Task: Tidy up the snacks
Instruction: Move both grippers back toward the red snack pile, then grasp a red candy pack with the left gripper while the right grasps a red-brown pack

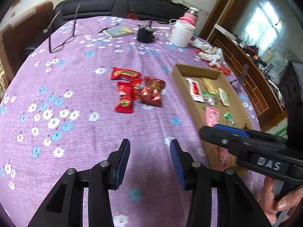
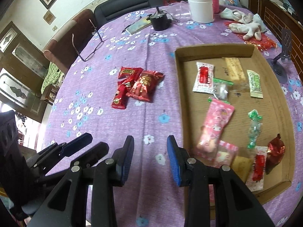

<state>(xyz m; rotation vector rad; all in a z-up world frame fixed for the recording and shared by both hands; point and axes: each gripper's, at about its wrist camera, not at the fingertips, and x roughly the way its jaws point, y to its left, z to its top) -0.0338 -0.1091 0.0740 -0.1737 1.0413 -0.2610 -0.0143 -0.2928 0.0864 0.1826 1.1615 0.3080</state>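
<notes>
Three red snack packets [image 1: 136,90] [image 2: 136,85] lie in a loose pile on the purple flowered tablecloth [image 1: 85,87]. To their right a shallow cardboard tray [image 1: 198,69] [image 2: 274,94] holds several wrapped snacks, among them a pink packet [image 2: 215,123] and a white-and-red one [image 2: 204,75]. My left gripper [image 1: 150,145] [image 2: 95,141] hovers over bare cloth short of the pile, open, nothing between its blue pads. My right gripper [image 2: 150,141] [image 1: 214,130] is beside it at the tray's near left edge, also open and empty.
At the table's far side are glasses [image 1: 60,37], a notebook with a pen [image 1: 119,31], a black cup [image 1: 144,35], a white jar [image 1: 181,35] and light gloves [image 2: 246,24]. A small grey stand [image 2: 282,56] is right of the tray. A hand [image 1: 280,202] holds the right gripper.
</notes>
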